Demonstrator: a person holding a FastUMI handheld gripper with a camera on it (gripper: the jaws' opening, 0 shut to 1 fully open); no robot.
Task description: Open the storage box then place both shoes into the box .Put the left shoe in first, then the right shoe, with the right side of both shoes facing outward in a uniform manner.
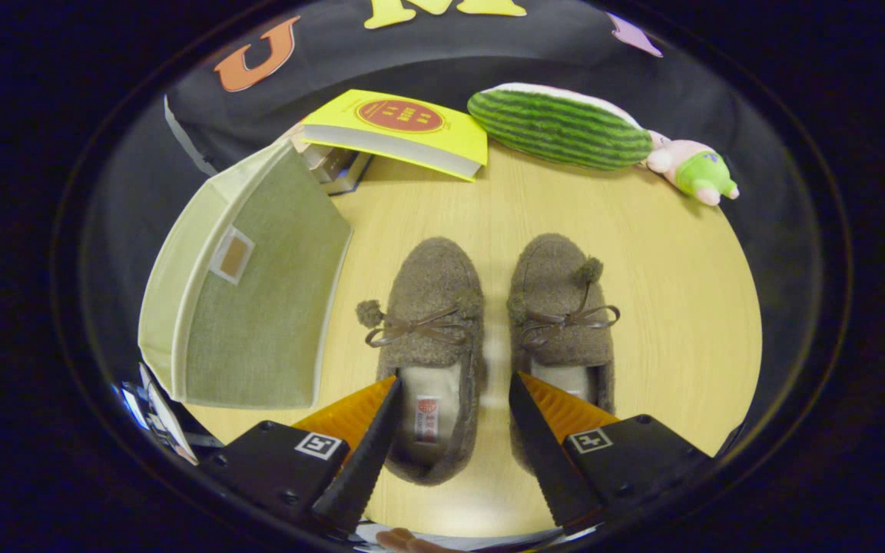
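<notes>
Gripper (pixel 454 388): you hold it wide open above the left shoe (pixel 429 338).
Right shoe (pixel 563 315): just beside.
Storage box (pixel 250 292): closed.

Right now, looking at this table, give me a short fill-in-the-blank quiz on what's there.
1. The gripper is ____, its fingers over the heels of the two shoes.
2. The storage box lies ____ of the left shoe.
3. The right shoe stands ____ the box.
4. Beyond the shoes lies a yellow ____.

Missing: open; left; outside; book
</notes>
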